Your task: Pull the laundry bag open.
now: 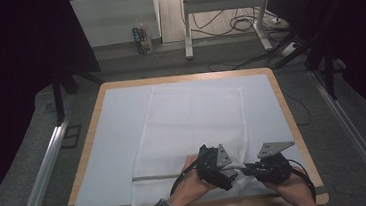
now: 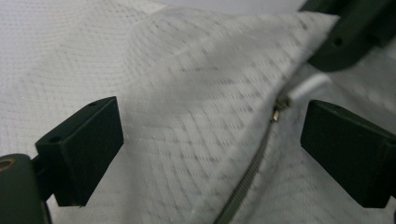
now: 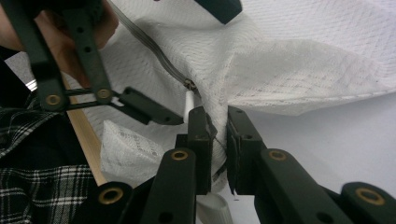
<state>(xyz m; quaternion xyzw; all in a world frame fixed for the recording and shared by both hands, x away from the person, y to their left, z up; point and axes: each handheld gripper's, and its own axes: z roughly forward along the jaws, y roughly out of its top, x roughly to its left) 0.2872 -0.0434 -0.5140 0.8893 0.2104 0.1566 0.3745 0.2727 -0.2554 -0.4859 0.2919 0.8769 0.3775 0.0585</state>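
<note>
Mesh bag (image 1: 188, 132) near surface's (image 1: 122, 118) front edge: pinched in right claw (image 3: 219, 135), zipper pull (image 2: 306, 88) between wide-open, empty left claw (image 2: 210, 140).

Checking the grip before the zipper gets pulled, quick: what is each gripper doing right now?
Left gripper: open, jaws either side of the zipper pull, not touching it.
Right gripper: shut on the mesh laundry bag.

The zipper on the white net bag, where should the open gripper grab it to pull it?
Probably by the small white pull tab hanging off the slider of the zipper. It sticks out from the mesh bag, so the left gripper, jaws open, could close on it from both sides while the right gripper pinches the bag's edge.
</note>
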